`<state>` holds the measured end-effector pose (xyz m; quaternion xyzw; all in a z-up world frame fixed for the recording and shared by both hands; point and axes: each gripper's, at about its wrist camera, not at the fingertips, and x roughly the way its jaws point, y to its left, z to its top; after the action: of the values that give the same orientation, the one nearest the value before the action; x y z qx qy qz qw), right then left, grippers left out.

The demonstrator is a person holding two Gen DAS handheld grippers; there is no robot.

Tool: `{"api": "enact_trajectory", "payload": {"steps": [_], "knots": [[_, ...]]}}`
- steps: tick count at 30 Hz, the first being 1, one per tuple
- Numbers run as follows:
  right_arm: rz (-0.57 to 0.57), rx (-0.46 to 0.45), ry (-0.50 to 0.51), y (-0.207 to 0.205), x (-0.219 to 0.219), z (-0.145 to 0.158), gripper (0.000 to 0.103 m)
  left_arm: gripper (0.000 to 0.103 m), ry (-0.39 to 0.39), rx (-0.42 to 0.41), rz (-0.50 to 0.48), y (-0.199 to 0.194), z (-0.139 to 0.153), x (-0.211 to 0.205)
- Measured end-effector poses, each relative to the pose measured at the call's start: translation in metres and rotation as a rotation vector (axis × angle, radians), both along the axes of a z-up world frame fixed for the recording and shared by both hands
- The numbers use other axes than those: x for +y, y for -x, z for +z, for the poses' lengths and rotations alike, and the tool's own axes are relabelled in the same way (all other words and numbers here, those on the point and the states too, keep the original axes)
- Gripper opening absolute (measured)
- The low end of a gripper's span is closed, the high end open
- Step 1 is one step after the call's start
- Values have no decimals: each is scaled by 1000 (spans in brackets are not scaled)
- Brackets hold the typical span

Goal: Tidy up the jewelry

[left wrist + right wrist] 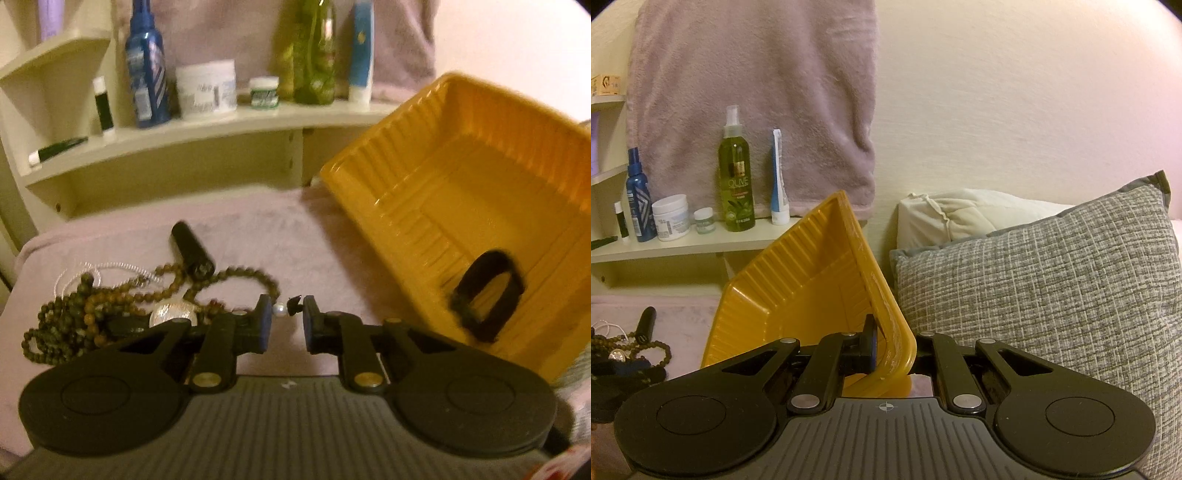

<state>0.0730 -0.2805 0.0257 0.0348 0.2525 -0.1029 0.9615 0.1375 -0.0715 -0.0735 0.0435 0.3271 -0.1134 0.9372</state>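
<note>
A yellow plastic tray (461,155) is tilted up on its right side, with a black band (487,295) lying inside it. My right gripper (892,347) is shut on the tray's near corner rim (897,343) and holds it tilted. My left gripper (287,321) is open, low over the pink cloth (314,258). A small white pearl piece with a dark end (286,307) lies between its fingertips. A heap of brown and green bead strands (92,310), a silver round piece (173,314) and a black cylinder (192,254) lie left of it.
A cream shelf (221,122) behind holds bottles, jars and tubes. A pink towel (757,92) hangs on the wall. A grey woven pillow (1052,295) and a cream pillow (960,214) lie to the right of the tray.
</note>
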Motion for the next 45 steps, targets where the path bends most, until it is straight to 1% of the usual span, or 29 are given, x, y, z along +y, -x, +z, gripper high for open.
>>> {"api": "enact_trajectory", "payload": {"steps": [4, 8, 13, 20, 21, 22, 23, 24, 27, 31, 33, 38, 45], "knots": [[1, -1, -1, 0, 0, 0, 10, 16, 52, -31, -49, 2, 20, -10], [0, -2, -1, 0, 1, 1, 10, 16, 68, -52, -128, 4, 32, -33], [-1, 1, -4, -1, 1, 2, 10, 16, 74, -43, -196, 0, 32, -58], [-3, 0, -9, -1, 0, 2, 10, 16, 80, -28, -224, -3, 27, -71], [-2, 0, -9, -1, 0, 2, 10, 17, 83, -26, -224, -3, 26, -72], [-2, 0, -9, -1, 0, 2, 10, 25, 83, -23, -223, -5, 27, -72], [-2, 0, -8, -1, 0, 2, 10, 29, 84, -24, -221, -5, 27, -72], [-2, 0, -10, -1, 0, 2, 10, 29, 86, -30, -220, -4, 28, -71], [-3, 1, -9, -1, 0, 2, 10, 29, 78, -46, -207, 1, 32, -66], [-3, 0, -8, -1, 0, 2, 10, 29, 76, -67, -165, 9, 38, -50], [-5, 0, -10, -1, 0, 2, 10, 29, 62, -79, -140, 15, 40, -41], [-8, 0, -9, -1, 0, 2, 10, 29, 38, -98, -55, 29, 42, -11], [-6, 0, -9, 0, 0, 2, 10, 29, -6, -102, 79, 41, 35, 33]]}}
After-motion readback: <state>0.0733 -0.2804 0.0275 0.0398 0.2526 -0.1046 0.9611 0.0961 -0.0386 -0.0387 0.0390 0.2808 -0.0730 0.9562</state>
